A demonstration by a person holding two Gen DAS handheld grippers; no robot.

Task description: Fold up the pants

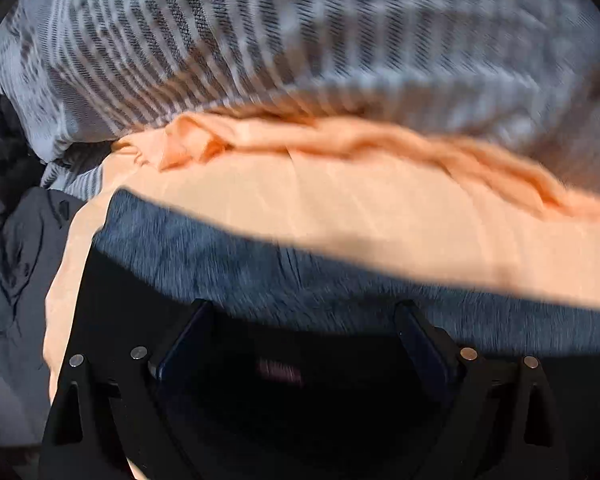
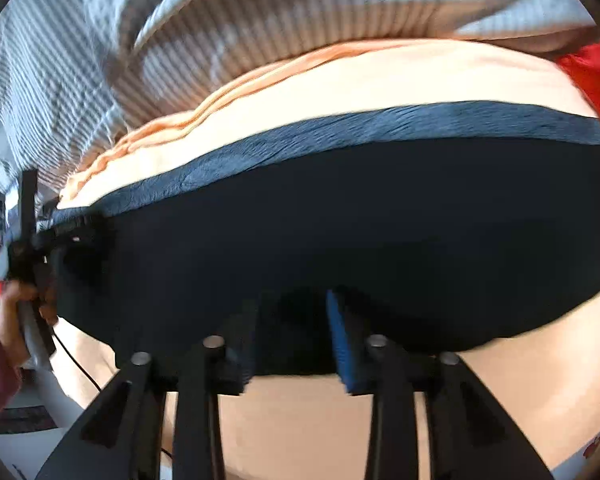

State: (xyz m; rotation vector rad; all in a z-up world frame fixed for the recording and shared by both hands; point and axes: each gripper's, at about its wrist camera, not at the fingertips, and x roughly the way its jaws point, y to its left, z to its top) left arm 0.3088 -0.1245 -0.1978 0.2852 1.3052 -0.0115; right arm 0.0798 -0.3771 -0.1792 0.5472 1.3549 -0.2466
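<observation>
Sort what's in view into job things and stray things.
Job: pants; left claw; right claw.
Stray: peach sheet; striped blanket; grey garment; red cloth.

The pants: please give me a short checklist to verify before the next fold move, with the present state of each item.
1. Pants lie on the peach sheet: ok.
2. Right gripper is at the near edge of the pants: ok.
3. Right gripper grips the cloth: cannot tell.
4. Left gripper is over the pants: ok.
5. Left gripper grips the cloth: cannot tell.
6. Views are sharp: not ok, blurred.
</observation>
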